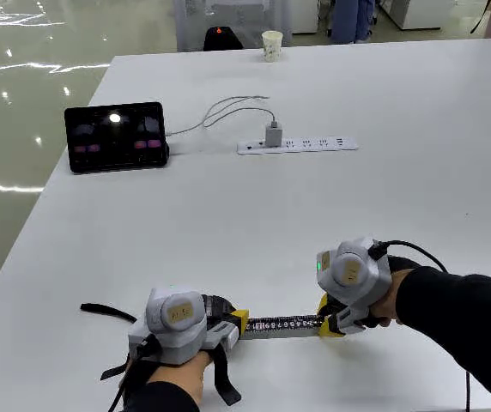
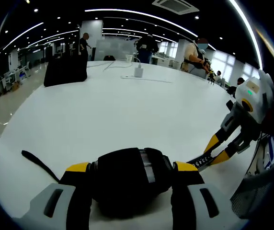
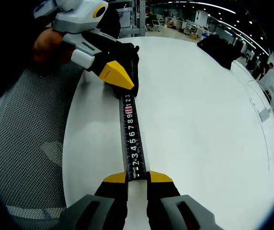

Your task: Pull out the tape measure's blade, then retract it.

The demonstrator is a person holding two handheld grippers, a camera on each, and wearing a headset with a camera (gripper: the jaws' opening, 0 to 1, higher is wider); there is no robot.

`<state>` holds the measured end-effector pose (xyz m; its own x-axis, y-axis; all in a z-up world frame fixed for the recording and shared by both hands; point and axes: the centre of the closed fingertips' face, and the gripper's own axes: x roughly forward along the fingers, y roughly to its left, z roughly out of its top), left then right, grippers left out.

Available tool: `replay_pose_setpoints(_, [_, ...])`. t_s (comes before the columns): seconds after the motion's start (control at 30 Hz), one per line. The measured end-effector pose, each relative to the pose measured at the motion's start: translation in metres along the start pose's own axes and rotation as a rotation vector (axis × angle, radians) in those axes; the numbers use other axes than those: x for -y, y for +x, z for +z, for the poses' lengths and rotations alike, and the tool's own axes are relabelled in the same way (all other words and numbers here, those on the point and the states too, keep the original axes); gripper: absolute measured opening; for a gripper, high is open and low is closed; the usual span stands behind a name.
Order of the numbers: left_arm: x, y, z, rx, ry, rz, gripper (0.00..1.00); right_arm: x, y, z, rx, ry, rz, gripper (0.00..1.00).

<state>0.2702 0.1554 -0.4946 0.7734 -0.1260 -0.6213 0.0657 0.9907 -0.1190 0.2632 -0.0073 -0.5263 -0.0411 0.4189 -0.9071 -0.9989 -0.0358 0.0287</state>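
Head view: left tongs [image 1: 237, 320] clamp the tape measure [image 1: 218, 305] on the surface [image 1: 314, 215]. Right tongs [image 1: 330, 326] pinch its blade [image 1: 284, 324], drawn out short.
Left gripper view: tape measure seated squarely between the jaws.
Right gripper view: numerals legible; pinch sits at the blade's very end. Likely risk: slip, spring snap-back.
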Motion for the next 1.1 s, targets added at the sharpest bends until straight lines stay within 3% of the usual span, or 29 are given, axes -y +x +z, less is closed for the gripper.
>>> replay_pose_setpoints(0.07, [0.002,0.001,-0.001,-0.007,0.025,0.005,0.62,0.0,0.001,0.002,-0.003,-0.004,-0.002,0.11])
replay_pose_setpoints(0.53, [0.0,0.0,-0.001,-0.012,0.015,0.004,0.62,-0.001,0.005,0.012,0.004,-0.004,0.004,0.11])
replay_pose_setpoints(1.1, [0.0,-0.001,0.0,-0.014,-0.007,-0.002,0.62,-0.002,0.01,0.025,0.049,0.002,0.008,0.11])
